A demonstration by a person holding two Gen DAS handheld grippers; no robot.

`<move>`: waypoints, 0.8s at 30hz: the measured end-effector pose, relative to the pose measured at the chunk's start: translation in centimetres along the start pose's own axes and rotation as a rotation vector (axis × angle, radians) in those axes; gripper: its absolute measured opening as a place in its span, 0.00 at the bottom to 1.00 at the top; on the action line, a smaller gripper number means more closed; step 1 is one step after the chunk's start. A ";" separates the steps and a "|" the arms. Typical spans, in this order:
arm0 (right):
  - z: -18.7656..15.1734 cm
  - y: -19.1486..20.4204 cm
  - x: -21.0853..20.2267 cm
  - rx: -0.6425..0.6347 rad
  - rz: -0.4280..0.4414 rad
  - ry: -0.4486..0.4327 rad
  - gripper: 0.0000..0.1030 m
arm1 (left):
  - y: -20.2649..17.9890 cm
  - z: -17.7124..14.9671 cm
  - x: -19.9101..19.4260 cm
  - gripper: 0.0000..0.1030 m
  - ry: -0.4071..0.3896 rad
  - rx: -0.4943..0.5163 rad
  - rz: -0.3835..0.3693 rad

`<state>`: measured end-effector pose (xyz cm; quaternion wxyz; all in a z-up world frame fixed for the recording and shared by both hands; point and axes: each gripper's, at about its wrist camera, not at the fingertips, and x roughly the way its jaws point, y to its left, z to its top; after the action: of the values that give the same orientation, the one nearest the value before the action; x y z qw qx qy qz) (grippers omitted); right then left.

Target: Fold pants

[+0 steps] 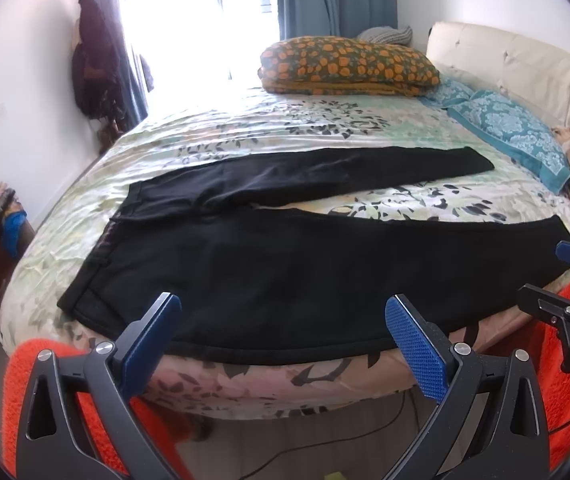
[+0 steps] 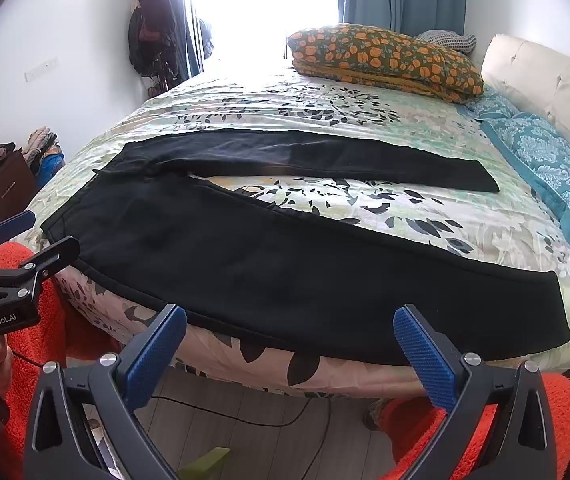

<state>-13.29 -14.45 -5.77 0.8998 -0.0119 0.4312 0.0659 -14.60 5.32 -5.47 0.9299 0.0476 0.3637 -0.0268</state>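
Black pants [image 1: 285,268] lie spread flat on the bed, waistband to the left, legs apart in a V to the right. The near leg runs along the bed's front edge; the far leg [image 1: 325,172] lies further back. They also show in the right wrist view [image 2: 285,264]. My left gripper [image 1: 281,316] is open and empty, just in front of the near leg by the waist end. My right gripper [image 2: 289,328] is open and empty, in front of the near leg's middle. Each gripper shows at the side of the other's view.
The bed has a floral sheet [image 1: 245,128]. A folded orange-flowered blanket [image 1: 349,64] and teal pillows [image 1: 513,132] lie near the cream headboard [image 1: 525,64]. A brown nightstand [image 2: 5,188] stands at left. A cable [image 2: 245,420] lies on the floor. Orange fleece sleeves show beside the grippers.
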 end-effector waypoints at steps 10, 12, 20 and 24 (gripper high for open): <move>0.0 0.0 0.1 0.001 -0.001 0.001 1.00 | 0.1 0.0 0.0 0.99 0.008 -0.011 0.001; 0.0 0.0 0.1 0.001 -0.001 0.001 1.00 | 0.2 0.0 0.0 0.99 0.009 -0.013 0.002; 0.0 0.0 0.1 0.002 0.000 0.003 1.00 | 0.1 0.0 0.1 0.99 0.019 -0.019 0.004; 0.0 0.0 0.1 0.002 0.000 0.006 1.00 | 0.2 0.0 0.3 0.99 0.023 -0.022 0.006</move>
<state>-13.22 -14.47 -5.87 0.8986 -0.0113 0.4337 0.0655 -14.38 5.47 -5.64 0.9261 0.0386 0.3747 -0.0194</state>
